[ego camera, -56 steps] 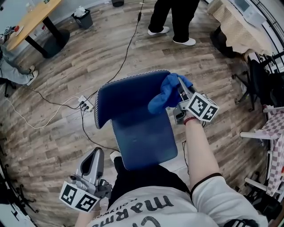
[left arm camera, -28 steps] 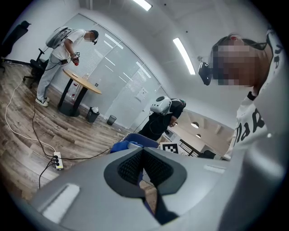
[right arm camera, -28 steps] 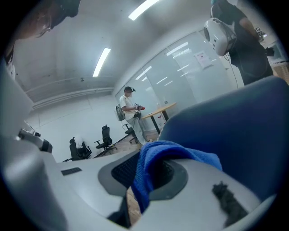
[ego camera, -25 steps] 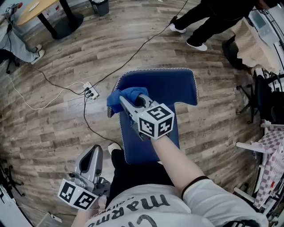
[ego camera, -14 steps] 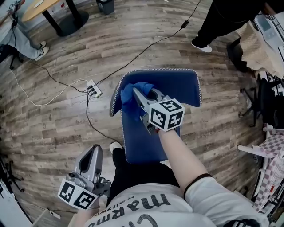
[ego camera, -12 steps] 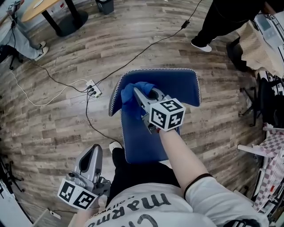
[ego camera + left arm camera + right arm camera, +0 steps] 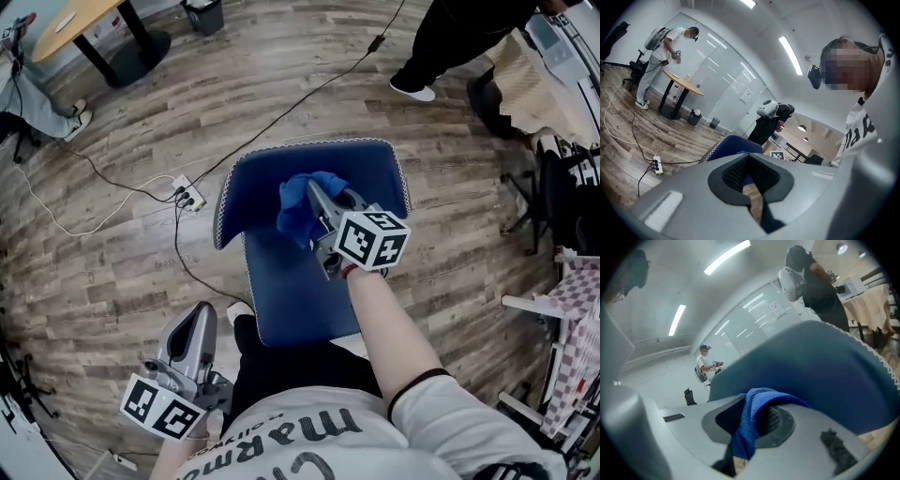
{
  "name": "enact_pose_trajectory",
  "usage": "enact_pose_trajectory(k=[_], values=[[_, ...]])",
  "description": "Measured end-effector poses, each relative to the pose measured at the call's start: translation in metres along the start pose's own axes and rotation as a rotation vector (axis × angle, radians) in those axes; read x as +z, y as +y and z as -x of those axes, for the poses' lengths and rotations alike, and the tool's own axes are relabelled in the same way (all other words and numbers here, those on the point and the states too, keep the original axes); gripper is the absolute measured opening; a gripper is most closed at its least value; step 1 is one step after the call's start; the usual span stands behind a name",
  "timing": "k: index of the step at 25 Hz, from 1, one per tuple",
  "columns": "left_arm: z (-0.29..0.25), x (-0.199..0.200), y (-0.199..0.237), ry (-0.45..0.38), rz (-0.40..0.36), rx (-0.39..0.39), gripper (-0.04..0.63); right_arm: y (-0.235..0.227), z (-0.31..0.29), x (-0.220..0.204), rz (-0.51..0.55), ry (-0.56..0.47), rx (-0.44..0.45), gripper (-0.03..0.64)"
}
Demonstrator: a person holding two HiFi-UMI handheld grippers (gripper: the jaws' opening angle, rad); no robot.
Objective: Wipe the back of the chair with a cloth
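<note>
Two grippers, one cloth on the chair.
My right gripper (image 7: 314, 195) is clamped on the blue cloth (image 7: 298, 208), pressed to the chair back (image 7: 253, 187); my left gripper (image 7: 200, 323) (jaws together, empty) hangs low beside me.

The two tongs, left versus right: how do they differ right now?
The right tongs are shut on the blue cloth; the left tongs are shut on nothing. The right tongs hold the cloth on the chair back; the left tongs hang low, away from the chair. Both share the same grey design.
</note>
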State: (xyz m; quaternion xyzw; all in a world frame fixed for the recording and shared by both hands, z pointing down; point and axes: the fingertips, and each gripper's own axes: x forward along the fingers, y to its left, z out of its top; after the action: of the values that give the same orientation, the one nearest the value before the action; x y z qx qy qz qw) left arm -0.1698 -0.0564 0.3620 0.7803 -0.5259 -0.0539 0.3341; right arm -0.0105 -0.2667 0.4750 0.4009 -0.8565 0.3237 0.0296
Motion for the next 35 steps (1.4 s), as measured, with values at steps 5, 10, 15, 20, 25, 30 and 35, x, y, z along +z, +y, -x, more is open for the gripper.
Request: enact_pose_trajectory(k=[5, 10, 15, 20, 25, 30, 35], values=[[-0.008, -0.002, -0.01, 0.012, -0.012, -0.018, 0.006, -0.036, 0.022, 0.012, -0.056, -0.053, -0.08, 0.066], [-0.014, -0.008, -0.022, 0.023, -0.016, -0.035, 0.006, -0.07, 0.045, 0.022, -0.088, -0.094, -0.152, 0.066], [-0.019, -0.011, -0.031, 0.029, -0.026, -0.052, 0.006, -0.097, 0.065, 0.031, -0.097, -0.118, -0.208, 0.067], [-0.019, -0.013, -0.039, 0.033, -0.034, -0.063, 0.006, -0.113, 0.086, 0.038, -0.121, -0.154, -0.248, 0.066], [-0.014, -0.011, -0.041, 0.021, -0.04, -0.061, 0.006, -0.127, 0.105, 0.042, -0.167, -0.199, -0.307, 0.066], [-0.004, -0.015, -0.034, 0.016, -0.021, -0.052, 0.006, -0.083, 0.089, 0.02, -0.227, -0.194, -0.242, 0.066], [0.003, -0.011, -0.03, 0.004, -0.017, -0.05, 0.006, -0.006, 0.037, -0.024, -0.191, -0.051, -0.094, 0.066]])
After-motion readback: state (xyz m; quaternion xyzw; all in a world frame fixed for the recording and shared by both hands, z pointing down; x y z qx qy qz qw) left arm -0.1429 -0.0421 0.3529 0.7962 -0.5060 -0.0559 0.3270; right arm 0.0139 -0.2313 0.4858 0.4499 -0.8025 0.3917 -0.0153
